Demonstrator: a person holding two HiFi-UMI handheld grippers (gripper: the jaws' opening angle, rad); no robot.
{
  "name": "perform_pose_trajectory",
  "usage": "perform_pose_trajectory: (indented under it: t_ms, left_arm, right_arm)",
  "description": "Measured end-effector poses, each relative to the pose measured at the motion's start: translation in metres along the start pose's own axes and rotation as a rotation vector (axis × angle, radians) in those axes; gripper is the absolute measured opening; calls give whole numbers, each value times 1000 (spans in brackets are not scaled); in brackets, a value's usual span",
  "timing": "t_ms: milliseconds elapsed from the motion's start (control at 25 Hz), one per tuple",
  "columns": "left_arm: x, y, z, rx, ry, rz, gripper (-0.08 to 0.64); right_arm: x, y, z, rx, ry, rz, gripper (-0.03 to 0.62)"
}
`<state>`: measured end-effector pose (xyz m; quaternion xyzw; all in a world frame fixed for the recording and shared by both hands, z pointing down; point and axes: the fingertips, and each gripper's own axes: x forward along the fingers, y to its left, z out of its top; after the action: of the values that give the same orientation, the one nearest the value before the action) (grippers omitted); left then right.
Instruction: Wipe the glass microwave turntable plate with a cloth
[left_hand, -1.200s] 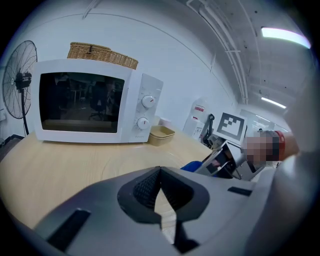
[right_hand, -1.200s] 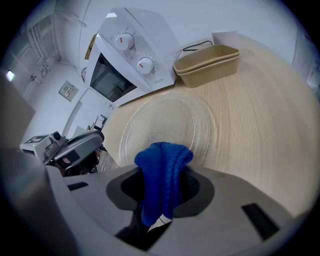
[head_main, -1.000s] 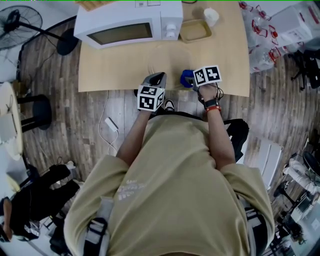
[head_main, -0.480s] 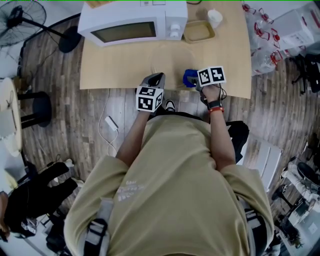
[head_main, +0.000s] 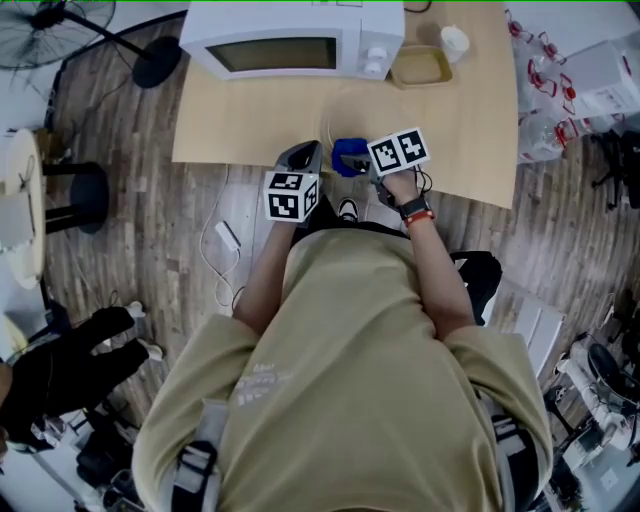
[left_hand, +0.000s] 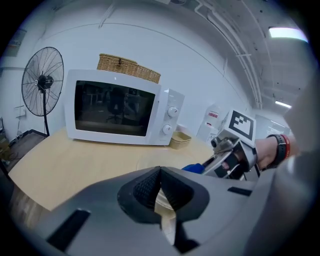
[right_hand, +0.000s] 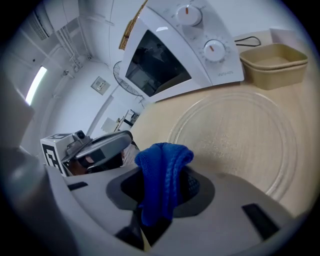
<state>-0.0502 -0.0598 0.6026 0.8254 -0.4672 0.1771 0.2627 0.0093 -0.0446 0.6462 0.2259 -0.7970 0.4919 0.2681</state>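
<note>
The clear glass turntable plate (right_hand: 240, 135) lies flat on the wooden table (head_main: 240, 120), in front of the white microwave (head_main: 300, 45); in the head view the plate (head_main: 378, 108) shows only faintly. My right gripper (right_hand: 162, 192) is shut on a bunched blue cloth (right_hand: 162, 175) and hovers at the plate's near edge. The cloth (head_main: 347, 153) shows blue beside the right gripper (head_main: 358, 165) in the head view. My left gripper (left_hand: 160, 187) is shut with nothing in it and hangs at the table's front edge, just left of the right one.
A tan tray (head_main: 420, 65) and a white container (head_main: 455, 42) stand to the right of the microwave. A wicker basket (left_hand: 127, 67) rests on the microwave. A fan (head_main: 60, 20) and a stool (head_main: 70, 200) stand left of the table.
My right gripper has carried the blue cloth leftward, closer to the left gripper. The left gripper has hardly moved.
</note>
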Motion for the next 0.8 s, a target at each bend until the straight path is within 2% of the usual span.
perform_pose_trajectory:
  t_ms: [200,400,800]
  left_arm:
    - [-12,11,-12,-25,1,28,18]
    - [-20,17,-21,-44,3,46,18]
    - [-19,15,-19,-35,4,42,18]
  right_arm:
    - [26,5,-8,-36,65,-4,133]
    - [41,1,-16,-75,123,-51,133]
    - [40,-4,-19,-51,147,-51,135]
